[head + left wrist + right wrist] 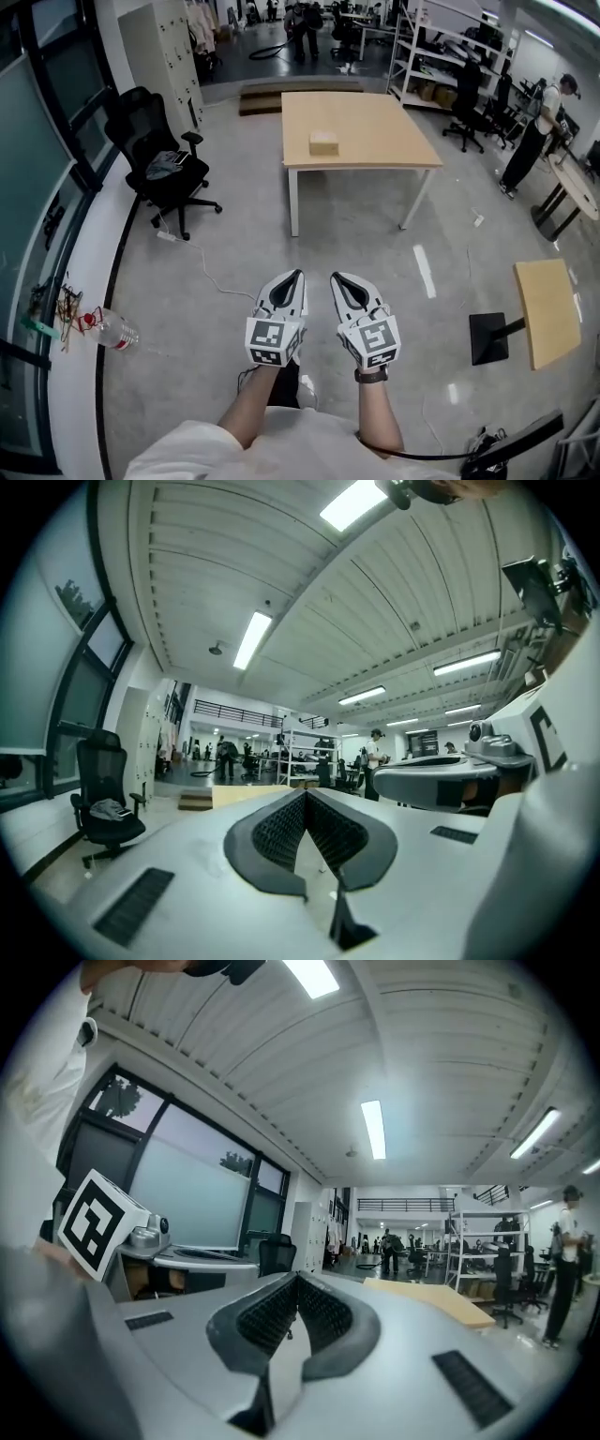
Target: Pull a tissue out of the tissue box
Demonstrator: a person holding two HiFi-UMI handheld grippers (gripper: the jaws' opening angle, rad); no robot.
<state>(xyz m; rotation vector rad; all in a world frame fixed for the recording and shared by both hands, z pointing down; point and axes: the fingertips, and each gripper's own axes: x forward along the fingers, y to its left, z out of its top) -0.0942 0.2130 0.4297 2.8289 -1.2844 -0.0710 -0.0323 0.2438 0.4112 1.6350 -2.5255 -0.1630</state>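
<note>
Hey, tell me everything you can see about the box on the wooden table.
The tissue box is a small, pale tan rectangular block, close in colour to the light wooden table it rests on. It lies flat, left of the tabletop's middle and toward its near edge, alone, touched by nothing but the table. It is too small in the head view to tell its material, its opening or whether a tissue sticks out.

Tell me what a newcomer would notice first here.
Two white hand-held tools with marker cubes, left tool and right tool, sit side by side low in the head view, both shut and empty. Ahead stands a light wooden table bearing a small beige tissue box; a black office chair is left of it.
</note>
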